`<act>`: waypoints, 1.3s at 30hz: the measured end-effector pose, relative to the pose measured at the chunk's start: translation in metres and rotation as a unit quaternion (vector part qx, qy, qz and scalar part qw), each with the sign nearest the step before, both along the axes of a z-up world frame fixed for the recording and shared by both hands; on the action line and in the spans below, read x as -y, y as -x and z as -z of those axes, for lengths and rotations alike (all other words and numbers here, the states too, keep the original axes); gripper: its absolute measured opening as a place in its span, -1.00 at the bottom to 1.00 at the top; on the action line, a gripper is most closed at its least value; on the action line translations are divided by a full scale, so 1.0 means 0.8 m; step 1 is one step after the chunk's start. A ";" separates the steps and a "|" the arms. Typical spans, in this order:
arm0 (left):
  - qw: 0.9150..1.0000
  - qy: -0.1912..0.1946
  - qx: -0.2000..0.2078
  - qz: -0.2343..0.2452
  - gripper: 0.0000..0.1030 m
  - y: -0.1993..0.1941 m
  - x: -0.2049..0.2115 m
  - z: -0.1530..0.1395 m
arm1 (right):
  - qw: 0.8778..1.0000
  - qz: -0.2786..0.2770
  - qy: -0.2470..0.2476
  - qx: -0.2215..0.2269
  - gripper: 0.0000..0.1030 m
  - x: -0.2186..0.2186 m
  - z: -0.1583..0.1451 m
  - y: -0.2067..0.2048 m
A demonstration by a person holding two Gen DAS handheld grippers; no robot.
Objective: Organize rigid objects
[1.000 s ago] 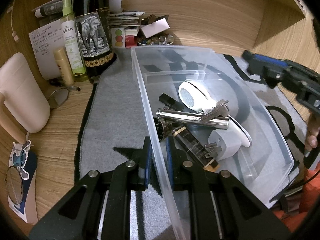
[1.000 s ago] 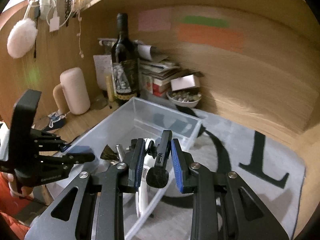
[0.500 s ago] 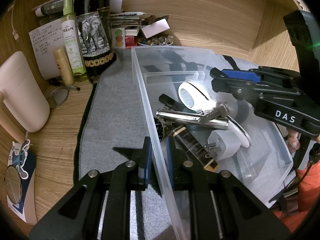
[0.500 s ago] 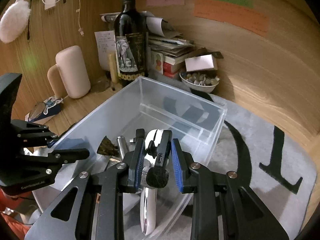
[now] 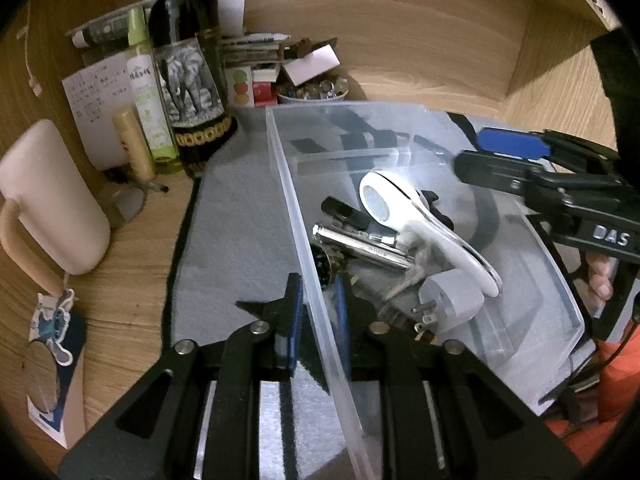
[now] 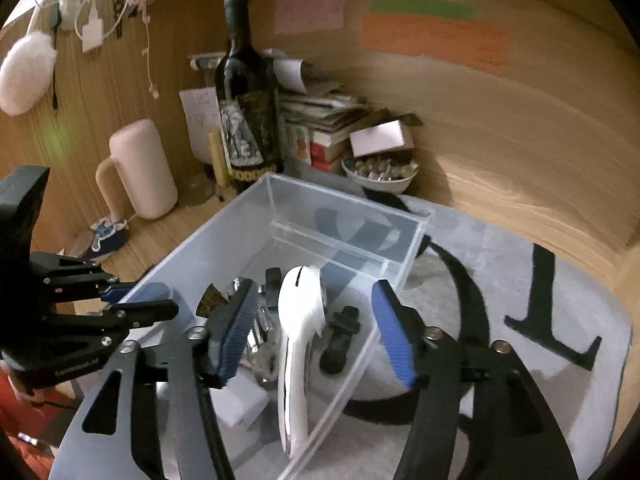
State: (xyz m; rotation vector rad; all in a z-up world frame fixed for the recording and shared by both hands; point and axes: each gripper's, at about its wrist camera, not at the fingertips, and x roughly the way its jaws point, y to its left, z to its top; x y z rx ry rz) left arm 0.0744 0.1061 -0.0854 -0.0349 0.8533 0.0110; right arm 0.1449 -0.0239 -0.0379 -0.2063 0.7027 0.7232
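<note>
A clear plastic bin (image 5: pixel 288 184) sits on a grey mat. It holds a white handheld device (image 5: pixel 404 208), a chrome tool (image 5: pixel 360 242), a white plug adapter (image 5: pixel 452 300) and a small black clip (image 6: pixel 340 336). My left gripper (image 5: pixel 318 300) is shut on the bin's left wall. My right gripper (image 6: pixel 316 332) hangs open and empty over the bin's near right corner, above the white device (image 6: pixel 298 320); it also shows in the left wrist view (image 5: pixel 508 152).
A wine bottle (image 5: pixel 188 68), a green spray bottle (image 5: pixel 146 88), stacked books (image 6: pixel 320 120) and a bowl of small items (image 6: pixel 380 172) stand at the back. A pink mug (image 5: pixel 48 200) stands left. Wooden walls enclose the desk.
My right gripper moved over the bin, opened and let go of the small black clip, which now lies in the bin. The left gripper has kept its hold on the wall.
</note>
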 end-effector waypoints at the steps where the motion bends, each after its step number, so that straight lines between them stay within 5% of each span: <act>1: 1.000 -0.004 0.004 -0.003 -0.45 0.001 0.000 -0.003 | 1.000 0.001 -0.002 0.002 0.14 0.003 -0.002 0.002; 12: 0.998 -0.021 0.066 -0.003 0.04 0.017 0.014 -0.049 | 0.997 0.044 -0.030 0.052 0.52 0.059 -0.037 0.039; 23: 0.984 -0.014 0.175 0.017 0.80 0.046 0.068 -0.105 | 0.985 0.111 -0.064 0.118 1.00 0.123 -0.076 0.081; 39: 0.963 0.001 0.269 0.021 0.99 0.081 0.106 -0.133 | 0.970 0.153 -0.086 0.167 1.00 0.159 -0.097 0.127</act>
